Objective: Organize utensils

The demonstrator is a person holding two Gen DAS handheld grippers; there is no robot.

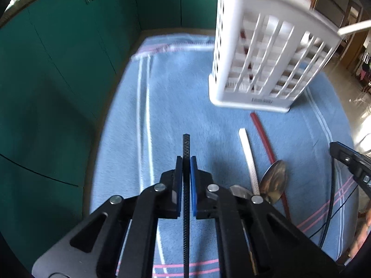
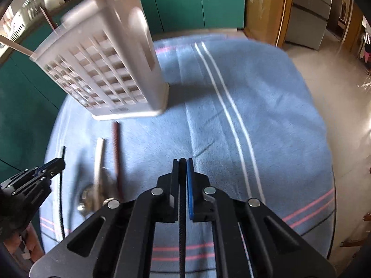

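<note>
My left gripper (image 1: 186, 160) is shut on a black chopstick (image 1: 186, 142), whose end pokes out past the blue pads. My right gripper (image 2: 183, 162) is shut on a second black chopstick (image 2: 182, 210) that runs back between its fingers. On the blue towel (image 1: 176, 97) lie a white chopstick (image 1: 248, 159), a red chopstick (image 1: 264, 136) and a metal spoon (image 1: 274, 180), just right of my left gripper. A white slotted utensil basket (image 1: 262, 53) stands at the far side, with chopsticks inside. In the right wrist view the basket (image 2: 104, 69) is at upper left and the loose utensils are blurred.
Green cabinet doors (image 1: 58, 69) close off the left and back. The towel's right edge drops to a glossy floor (image 2: 336, 81). The right gripper (image 1: 347, 162) shows at the left wrist view's right edge, and the left gripper (image 2: 46, 169) at the right wrist view's left edge.
</note>
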